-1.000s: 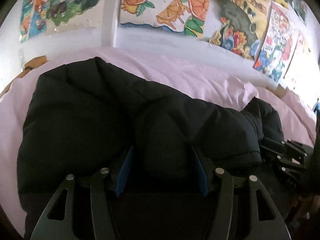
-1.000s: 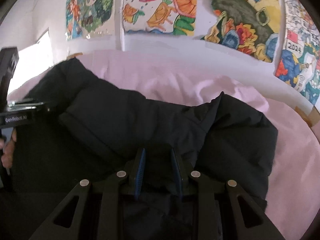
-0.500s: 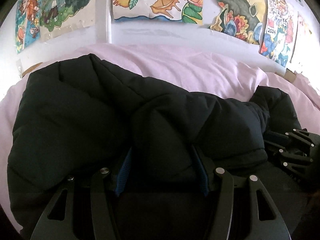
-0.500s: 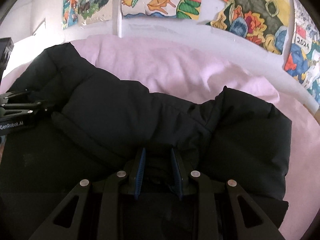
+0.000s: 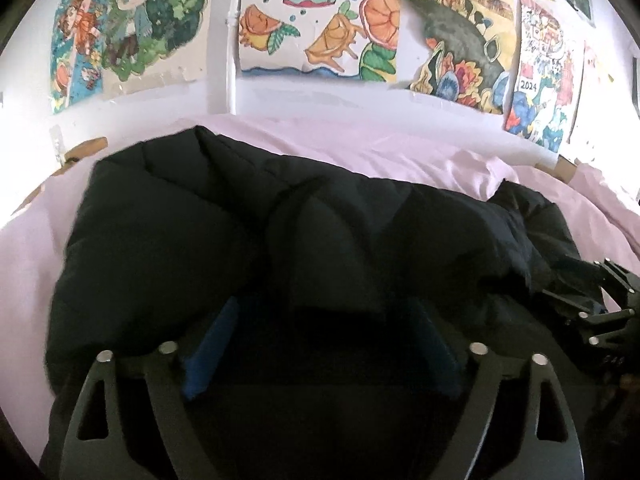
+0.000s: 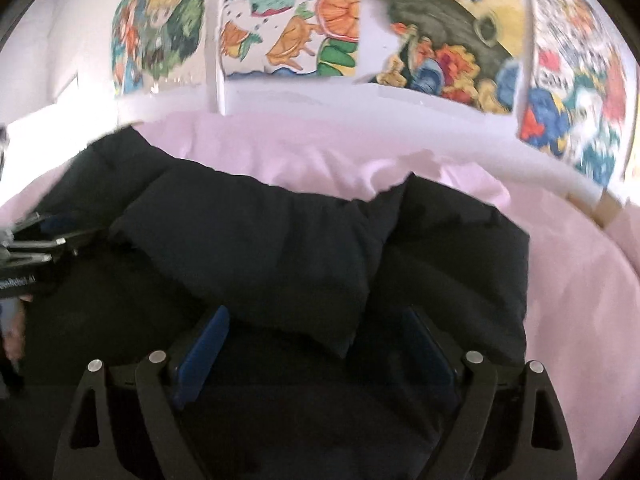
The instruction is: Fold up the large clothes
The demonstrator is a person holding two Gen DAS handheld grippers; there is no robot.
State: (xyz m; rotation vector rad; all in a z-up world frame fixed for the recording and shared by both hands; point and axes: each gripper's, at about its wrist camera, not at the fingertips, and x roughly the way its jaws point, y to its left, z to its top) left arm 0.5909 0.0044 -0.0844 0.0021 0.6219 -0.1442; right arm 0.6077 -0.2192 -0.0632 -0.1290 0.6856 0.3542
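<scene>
A black puffer jacket (image 5: 248, 248) is laid in a bulky heap on a pink sheet (image 5: 400, 152), and every place here is given from that jacket. The left gripper (image 5: 320, 332) is held at the jacket's near edge with its blue pads (image 5: 208, 344) spread wide; a puffed fold rises between them, though it cannot be told from this dark view whether the pads touch the cloth. The right gripper (image 6: 316, 344) is likewise held at the near edge, its blue pads (image 6: 204, 348) set wide apart, with a loose flap of the jacket (image 6: 280, 248) hanging down between them, apart from both pads. In the left view the right gripper (image 5: 600, 312) is seen at the jacket's right end; in the right view the left gripper (image 6: 32, 240) is seen at its left end. Beyond the jacket, past the sheet, a white wall (image 5: 320, 96) is covered with bright posters (image 5: 320, 32). The right view is blurred.
</scene>
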